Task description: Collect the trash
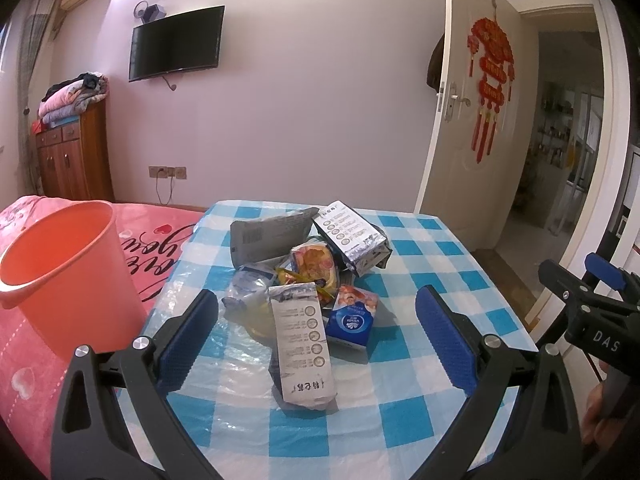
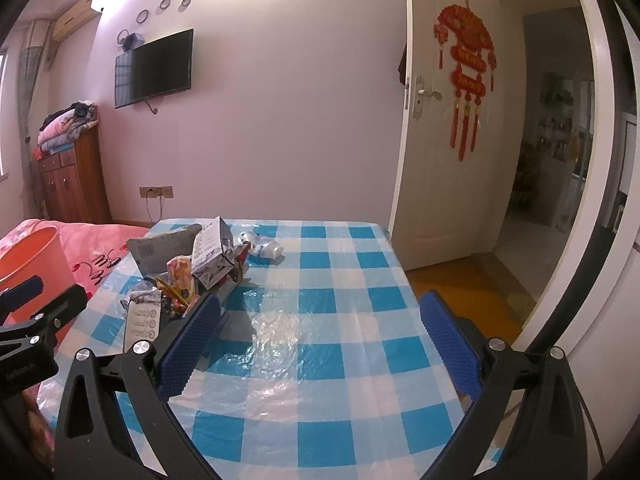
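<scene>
In the left wrist view, the trash pile (image 1: 308, 272) is seen on the blue-and-white checked table (image 1: 440, 248), just beyond the left gripper (image 1: 318, 338), whose blue pads are held wide apart with nothing between them. Much of the pile is overlapped: the yellow-orange snack wrapper (image 1: 314, 262) is partly covered by the silver foil packet (image 1: 354, 236), and the clear crumpled plastic (image 1: 250, 286) at the left is hard to make out. A long white printed packet (image 1: 302, 344) lies nearest, beside a blue tissue pack (image 1: 350, 318). A grey pouch (image 1: 268, 236) stands at the far side. The orange bucket (image 1: 68, 272) is set at the left on the pink bedspread (image 1: 160, 240), its base hidden by the gripper. The right gripper (image 1: 576, 284) is cut off at the right edge.

In the right wrist view, the right gripper (image 2: 320, 338) is likewise spread open over bare tablecloth. The pile (image 2: 188, 268) lies far left, partly hidden behind the left pad. A small clear bottle (image 2: 264, 246) lies on its side just beyond the pile.
</scene>
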### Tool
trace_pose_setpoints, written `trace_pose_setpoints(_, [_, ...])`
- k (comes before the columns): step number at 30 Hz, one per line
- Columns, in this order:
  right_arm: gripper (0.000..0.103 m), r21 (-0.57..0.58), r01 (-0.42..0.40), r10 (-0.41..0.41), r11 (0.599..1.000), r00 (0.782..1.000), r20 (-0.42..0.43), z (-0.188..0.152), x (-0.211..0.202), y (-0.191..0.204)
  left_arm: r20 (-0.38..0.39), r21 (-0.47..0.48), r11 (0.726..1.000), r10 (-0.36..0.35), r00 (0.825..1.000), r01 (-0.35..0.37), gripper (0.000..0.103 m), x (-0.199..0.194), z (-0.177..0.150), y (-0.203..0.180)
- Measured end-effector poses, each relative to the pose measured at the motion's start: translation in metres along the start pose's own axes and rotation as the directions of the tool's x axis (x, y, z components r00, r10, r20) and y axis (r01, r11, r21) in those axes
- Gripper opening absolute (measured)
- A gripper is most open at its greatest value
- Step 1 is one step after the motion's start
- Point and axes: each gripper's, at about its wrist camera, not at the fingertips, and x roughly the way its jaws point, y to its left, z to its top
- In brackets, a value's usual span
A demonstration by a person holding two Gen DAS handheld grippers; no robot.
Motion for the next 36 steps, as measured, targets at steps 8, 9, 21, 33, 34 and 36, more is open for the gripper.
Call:
trace_pose_setpoints(8, [0.099, -0.01, -0.004, 0.004, 1.0, 1.0, 0.019, 0.001, -0.008, 0.001, 0.012, -0.012, 1.0, -0.004, 1.0, 0.004, 0.099, -0.005, -0.001, 0.003])
trace_pose_setpoints(9, [0.099, -0.01, -0.006, 0.006, 1.0, 1.0, 0.024, 0.001, -0.009, 0.001, 0.014, -0.015, 1.0, -0.004, 1.0, 0.004, 0.099, -0.006, -0.001, 0.004])
trace_pose_setpoints(21, [0.099, -0.009, -0.047, 0.047, 0.999, 0.999, 0.003, -0.007, 0.004, 0.003, 0.019, -0.031, 0.999, 0.041, 0.999, -0.04, 0.099, -0.008, -0.01, 0.013])
trace_pose_setpoints(33, [0.099, 0.091, -0.113, 0.123, 0.989, 0.986, -0.11, -0.026, 0.048, -0.005, -0.112, -0.021, 0.996, 0.086, 0.99, -0.089, 0.099, 0.024, -0.034, 0.023])
trace_pose_setpoints(34, [0.099, 0.097, -0.123, 0.134, 0.988, 0.984, -0.119, -0.027, 0.051, -0.005, -0.127, -0.016, 0.996, 0.086, 0.988, -0.088, 0.099, 0.029, -0.036, 0.022])
trace_pose_setpoints(36, [0.099, 0.135, -0.165, 0.185, 0.977, 0.971, -0.15, -0.031, 0.063, -0.007, -0.151, -0.012, 0.997, 0.078, 0.985, -0.081, 0.099, 0.038, -0.04, 0.02])
